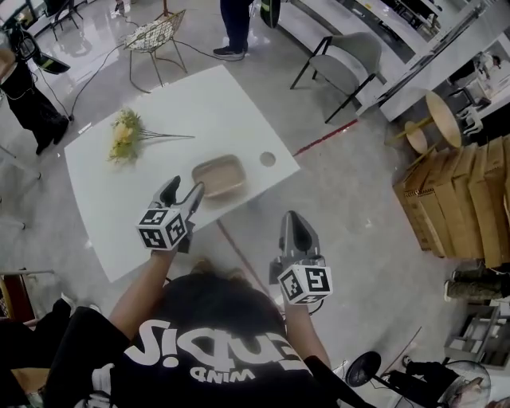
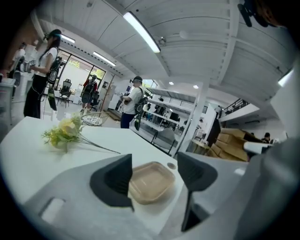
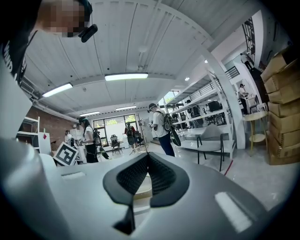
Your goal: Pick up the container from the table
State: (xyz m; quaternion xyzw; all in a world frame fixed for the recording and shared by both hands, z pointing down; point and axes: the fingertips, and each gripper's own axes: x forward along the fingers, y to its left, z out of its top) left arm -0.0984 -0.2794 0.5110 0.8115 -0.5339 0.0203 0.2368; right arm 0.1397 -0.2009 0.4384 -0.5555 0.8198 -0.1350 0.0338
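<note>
A shallow tan container (image 1: 218,177) with rounded corners lies near the right front edge of the white table (image 1: 111,215). My left gripper (image 1: 182,194) hovers just short of it over the table, jaws wide apart. In the left gripper view the container (image 2: 150,183) shows beyond and between the two dark pads of the left gripper (image 2: 154,163), with nothing touching it. My right gripper (image 1: 293,225) is off the table's front right corner, over the floor. Its jaws are pressed together in the right gripper view (image 3: 147,164), with nothing held.
A bunch of yellow flowers (image 1: 123,135) lies at the table's far left, and a small round disc (image 1: 268,158) sits near the right corner. Around the table stand a wire chair (image 1: 153,36), a grey armchair (image 1: 343,64) and stacked cardboard boxes (image 1: 462,199). A person (image 1: 233,24) stands beyond.
</note>
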